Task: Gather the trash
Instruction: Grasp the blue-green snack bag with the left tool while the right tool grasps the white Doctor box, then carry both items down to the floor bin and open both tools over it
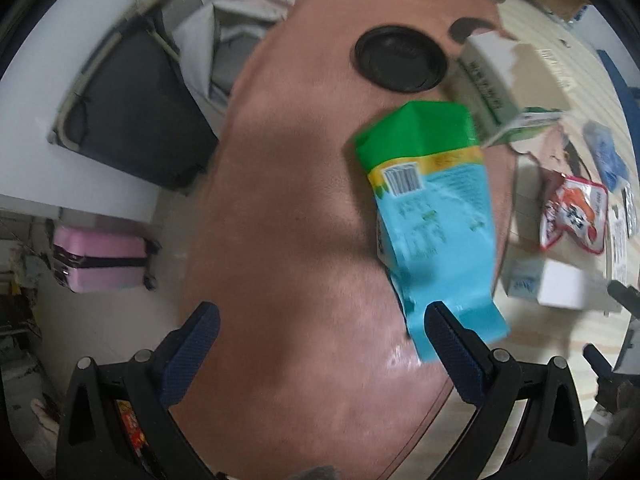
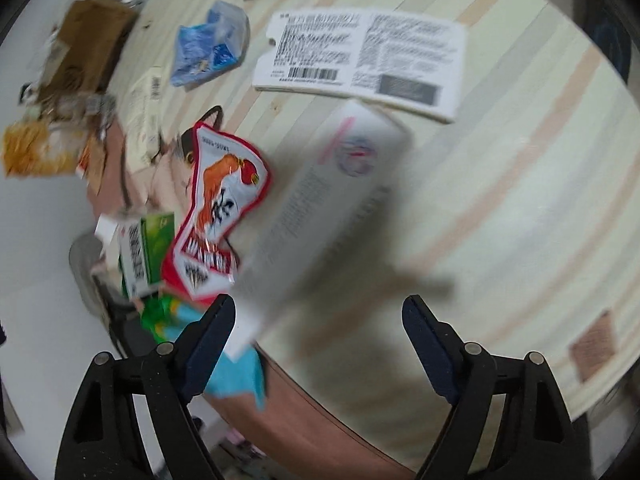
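From my remote seat I log, left to right in the left wrist view: a pink suitcase point(image 1: 100, 264) on the floor, closed, contents unseen; a brown-pink cloth point(image 1: 288, 208) spread over the tabletop point(image 1: 560, 72); on the cloth a black round lid point(image 1: 401, 59); beside it a green and white carton point(image 1: 496, 92), its print too blurred for me to read; below that a green and blue pouch point(image 1: 428, 216) lying flat, with a barcode but no legible text. Past the cloth edge, on the striped tabletop, lies a red and white snack bag point(image 1: 572, 216) and a small white box point(image 1: 548, 284). My left claw point(image 1: 320, 344) points down over the cloth, jaws wide apart with nothing between them; its right finger overlaps the pouch's lower end in view, and I cannot tell if it touches. In the right wrist view: a brown paper bag point(image 2: 88, 44), a blue crumpled wrapper point(image 2: 208, 48), the same snack bag with an orange figure, a long white box point(image 2: 320, 208) blurred, and a white printed card point(image 2: 360, 56) with barcodes, text unreadable. My right claw point(image 2: 320, 340) tilts down, jaws apart, gripping nothing.
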The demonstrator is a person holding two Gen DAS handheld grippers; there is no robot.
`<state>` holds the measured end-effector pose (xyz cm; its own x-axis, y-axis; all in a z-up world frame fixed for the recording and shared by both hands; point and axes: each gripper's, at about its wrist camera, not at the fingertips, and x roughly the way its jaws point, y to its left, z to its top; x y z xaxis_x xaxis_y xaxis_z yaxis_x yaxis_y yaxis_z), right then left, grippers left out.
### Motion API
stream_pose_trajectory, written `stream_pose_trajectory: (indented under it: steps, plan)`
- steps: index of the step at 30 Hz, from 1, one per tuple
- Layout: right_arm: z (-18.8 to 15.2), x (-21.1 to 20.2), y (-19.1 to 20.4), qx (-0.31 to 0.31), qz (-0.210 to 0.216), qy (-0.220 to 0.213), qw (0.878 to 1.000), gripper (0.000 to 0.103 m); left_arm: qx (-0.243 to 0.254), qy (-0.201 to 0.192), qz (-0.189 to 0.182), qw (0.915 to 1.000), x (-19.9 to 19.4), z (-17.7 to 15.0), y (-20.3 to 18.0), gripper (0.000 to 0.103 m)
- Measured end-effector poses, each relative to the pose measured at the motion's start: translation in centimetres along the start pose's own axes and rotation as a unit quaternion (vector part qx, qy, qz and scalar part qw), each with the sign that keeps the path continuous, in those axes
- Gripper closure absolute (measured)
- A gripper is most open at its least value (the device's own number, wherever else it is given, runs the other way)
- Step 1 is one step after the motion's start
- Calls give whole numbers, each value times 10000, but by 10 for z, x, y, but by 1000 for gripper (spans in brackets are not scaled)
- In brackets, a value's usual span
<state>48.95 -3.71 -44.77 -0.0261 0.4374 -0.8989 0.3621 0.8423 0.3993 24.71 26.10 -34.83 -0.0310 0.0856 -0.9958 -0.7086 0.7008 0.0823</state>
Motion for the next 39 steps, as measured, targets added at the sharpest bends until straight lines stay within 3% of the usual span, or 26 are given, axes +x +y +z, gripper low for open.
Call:
stream_pose_trajectory:
  steps: [2, 5, 6, 10, 13, 16, 17, 18, 26, 29, 30, 39]
  plan:
    - [3, 17, 12, 115, -34, 28, 9999, 17, -60, 195, -158, 9997, 13, 10, 0, 0]
    - [6, 41, 30, 70, -174, 86, 9998, 36, -173, 430, -441, 9979, 26, 22, -2, 0]
    - [5, 45, 36, -12, -268, 71, 9996, 38, -217, 487, -547, 9971, 29, 25, -3, 0]
    - [2, 42, 51, -437, -408, -107, 9982, 45, -380, 701, -1136, 9903, 39, 37, -13, 0]
    - [0, 32, 52, -743, -790, -187, 9939, 49, -368, 690, -1486, 9858, 45, 45, -27, 5]
    - [-1, 23, 49, -1024, -1218, -291, 9868, 52, -222, 407, -1652, 9852, 39, 51, -39, 20]
    - [-1, 22, 48, -1057, -1276, -281, 9858, 52, -113, 257, -1704, 9850, 33, 52, -45, 36]
    - [-1, 23, 47, -1067, -1312, -266, 9852, 51, 21, 157, -1742, 9846, 27, 52, -52, 46]
    - [-20, 51, 64, -1319, -1476, 135, 9801, 50, 833, -444, -1533, 9837, -6, 57, -80, 69]
    - [-33, 56, 74, -1540, -1527, 24, 9762, 59, 1005, -535, -1517, 9818, -13, 61, -82, 77]
    - [-38, 57, 77, -1584, -1566, 26, 9749, 64, 1070, -585, -1508, 9810, -12, 59, -74, 79]
    - [-85, 27, 68, -1963, -1429, -286, 9697, 64, 1666, -1150, -1187, 9721, -48, 20, -74, 85]
